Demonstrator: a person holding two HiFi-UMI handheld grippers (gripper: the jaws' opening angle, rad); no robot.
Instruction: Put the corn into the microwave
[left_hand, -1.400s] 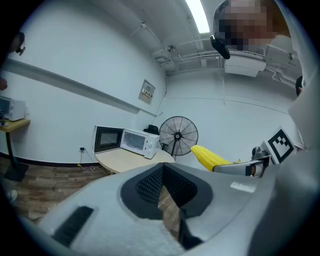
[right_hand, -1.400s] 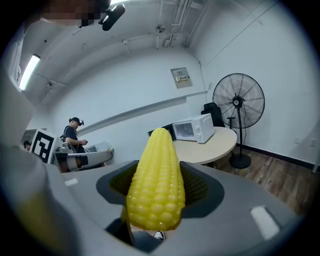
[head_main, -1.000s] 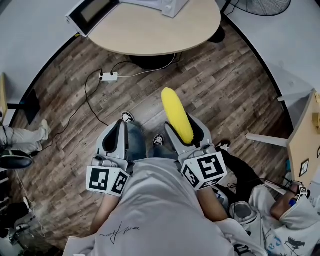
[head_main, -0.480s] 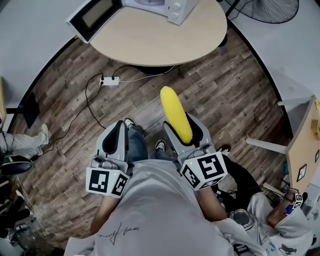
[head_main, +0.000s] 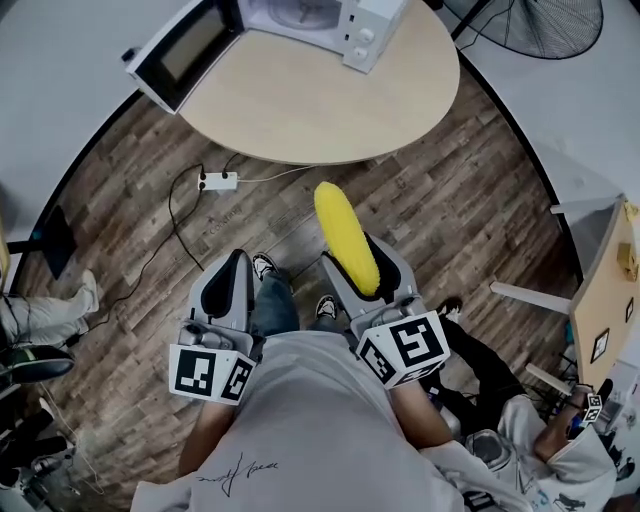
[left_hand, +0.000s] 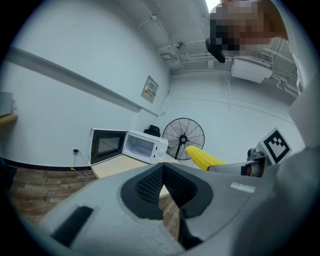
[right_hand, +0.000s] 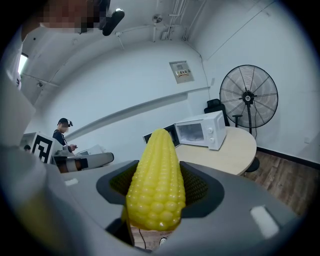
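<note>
A yellow corn cob (head_main: 345, 235) lies lengthwise between the jaws of my right gripper (head_main: 358, 258), its tip pointing toward the round table (head_main: 330, 110). In the right gripper view the pads press on both sides of the corn (right_hand: 156, 180). The white microwave (head_main: 310, 22) stands on the table's far side with its door (head_main: 180, 48) swung open to the left; it also shows as the microwave (right_hand: 202, 131) ahead of the corn. My left gripper (head_main: 228, 288) is shut and empty, level with the right one, over the wooden floor. Its jaws (left_hand: 163, 167) meet at the tip.
A power strip (head_main: 218, 181) with cables lies on the floor before the table. A standing fan (head_main: 540, 15) is at the back right. A wooden shelf (head_main: 605, 300) stands at the right edge. People sit at the left (head_main: 40, 310) and lower right (head_main: 560, 440).
Both grippers have moved forward toward the table, the corn still held in the right one. The microwave and table now show closer and fuller in the head view.
</note>
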